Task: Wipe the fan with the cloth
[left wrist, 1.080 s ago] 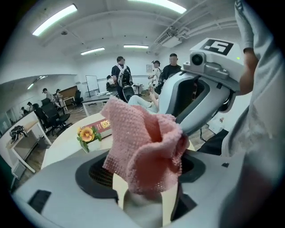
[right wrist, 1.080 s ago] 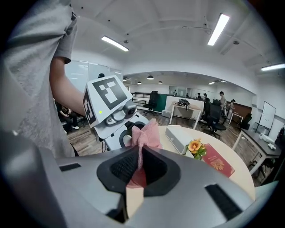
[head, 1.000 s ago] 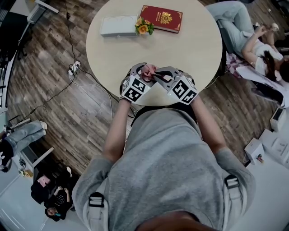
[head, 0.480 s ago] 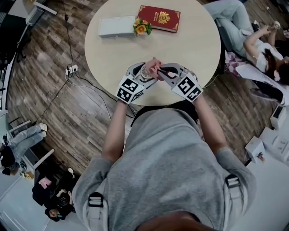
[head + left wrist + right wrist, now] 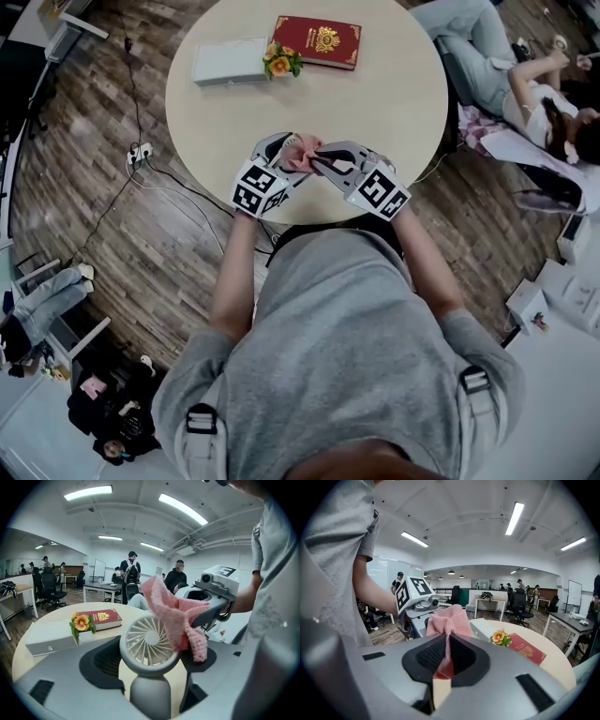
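Low centre of the head view, over the near rim of the round bench (image 5: 375, 103): both forearms angled inward from the grey-shirted torso, meeting tip to tip. Left hand-held gripper (image 5: 284, 155) pointed toward the upper right, marker cube facing up. Right hand-held gripper (image 5: 317, 161) pointed toward the upper left, cube likewise up, wrist a little lower in frame than the left.

Seen along the left jaws: clamped on the stem of a small white fan (image 5: 147, 641), held upright, round grille facing the camera. Pink cloth (image 5: 176, 611) draped over the grille's upper right rim, touching it and hanging down past the right edge.

Seen along the right jaws: pinched shut on a fold of that cloth, the loose part bunched just beyond the tips against the left one's body.

From the head view, cloth alone showing between the two tips, fan almost wholly covered; cannot tell whether resting on the bench or held above it.

Beyond the tips, bare bench top across the middle. Along the far edge, upper centre of frame: white box (image 5: 230, 61), orange flower (image 5: 281, 61) touching its right end, red book (image 5: 316, 41) just beside. Wooden floor (image 5: 112, 234) to the left of the bench with a power strip (image 5: 139, 150) and cable near the rim. Seated person (image 5: 525, 89) at upper right, close to the right rim.
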{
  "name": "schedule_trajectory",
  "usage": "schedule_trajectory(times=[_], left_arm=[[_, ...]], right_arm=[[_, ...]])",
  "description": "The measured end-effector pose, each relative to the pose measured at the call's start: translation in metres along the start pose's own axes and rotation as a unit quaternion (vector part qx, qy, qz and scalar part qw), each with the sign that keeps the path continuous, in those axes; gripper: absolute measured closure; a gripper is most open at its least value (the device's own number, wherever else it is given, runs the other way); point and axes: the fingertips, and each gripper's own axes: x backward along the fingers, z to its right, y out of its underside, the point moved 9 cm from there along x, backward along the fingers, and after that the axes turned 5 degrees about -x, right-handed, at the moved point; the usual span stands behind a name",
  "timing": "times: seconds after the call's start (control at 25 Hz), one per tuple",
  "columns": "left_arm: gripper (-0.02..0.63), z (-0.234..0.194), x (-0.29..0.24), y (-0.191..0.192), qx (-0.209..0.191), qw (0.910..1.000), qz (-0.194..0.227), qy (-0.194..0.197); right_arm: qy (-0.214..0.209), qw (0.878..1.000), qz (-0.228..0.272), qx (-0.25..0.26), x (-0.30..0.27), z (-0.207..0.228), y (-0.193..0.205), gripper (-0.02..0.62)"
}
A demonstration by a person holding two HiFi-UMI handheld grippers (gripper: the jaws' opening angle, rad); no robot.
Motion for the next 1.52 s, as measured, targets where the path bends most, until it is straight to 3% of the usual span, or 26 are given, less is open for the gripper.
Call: schedule_trajectory(times=[0.4, 0.64, 0.92, 1.28, 1.52], left_arm=[[0.23, 0.013, 0.004, -0.009, 0.013, 0.9977, 0.05, 0.043], [0.23, 0.009, 0.015, -0.005, 0.052, 0.9939, 0.084, 0.049], [0.23, 0.005, 0.014, -0.002, 0.052, 0.996, 0.06, 0.041], [0.23, 0.006, 0.017, -0.007, 0.059, 0.9905, 0.088, 0.089], [0.23, 0.019, 0.023, -0.01, 0.042, 0.9823, 0.105, 0.149]], right_arm=[[0.036, 0.999, 0.012, -0.015, 0.016, 0.023, 0.005, 0.568], [0.016, 1.0, 0.001, -0.011, 0.015, 0.014, 0.011, 0.568], [-0.025, 1.0, 0.017, -0.007, 0.013, 0.003, 0.001, 0.568], [-0.033, 0.997, 0.065, -0.041, 0.017, 0.012, -0.011, 0.568], [-0.013, 0.996, 0.078, -0.047, 0.018, 0.021, -0.009, 0.568]])
